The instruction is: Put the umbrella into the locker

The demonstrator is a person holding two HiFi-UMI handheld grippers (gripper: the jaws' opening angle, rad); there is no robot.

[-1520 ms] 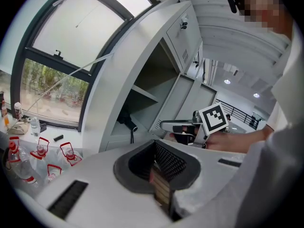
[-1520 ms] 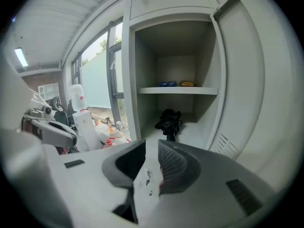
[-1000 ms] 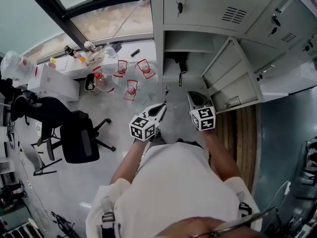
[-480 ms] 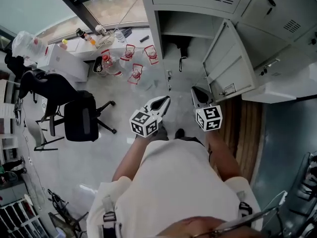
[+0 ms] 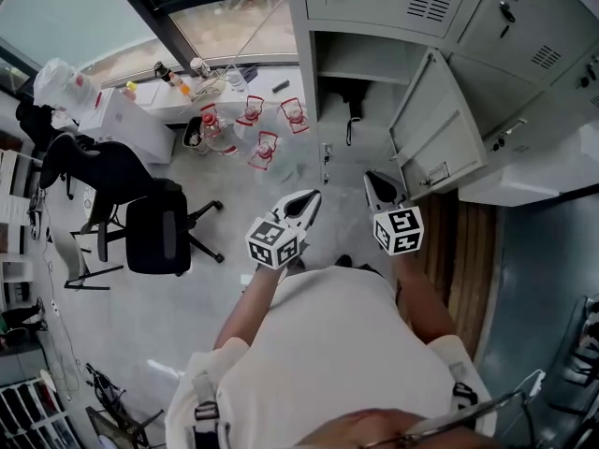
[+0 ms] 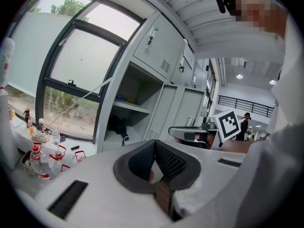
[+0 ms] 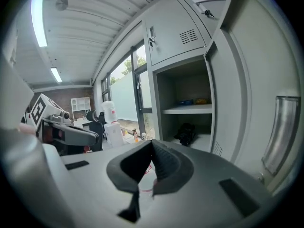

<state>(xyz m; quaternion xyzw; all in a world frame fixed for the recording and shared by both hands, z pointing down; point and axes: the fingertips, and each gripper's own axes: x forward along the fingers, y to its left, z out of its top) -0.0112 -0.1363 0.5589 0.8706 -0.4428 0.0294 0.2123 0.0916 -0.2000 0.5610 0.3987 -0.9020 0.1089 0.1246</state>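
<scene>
Umbrella (image 5: 349, 110) unmoved in locker (image 5: 307, 82), left gripper (image 5: 314, 195), right gripper (image 5: 372, 177) still shut

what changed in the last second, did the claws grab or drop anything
Both the left claw and the right claw drew back slightly from the locker, toward the person. Nothing was gripped or released. Unchanged: both claws are shut and empty, the black umbrella lies in the locker's lower compartment, and the door is open.

I saw the locker (image 5: 440, 138) was pale grey and the umbrella (image 5: 350, 110) black. The left gripper (image 5: 314, 195) and right gripper (image 5: 369, 176) carried cubes with black-and-white square markers; the chair (image 5: 154, 237) was black.
</scene>
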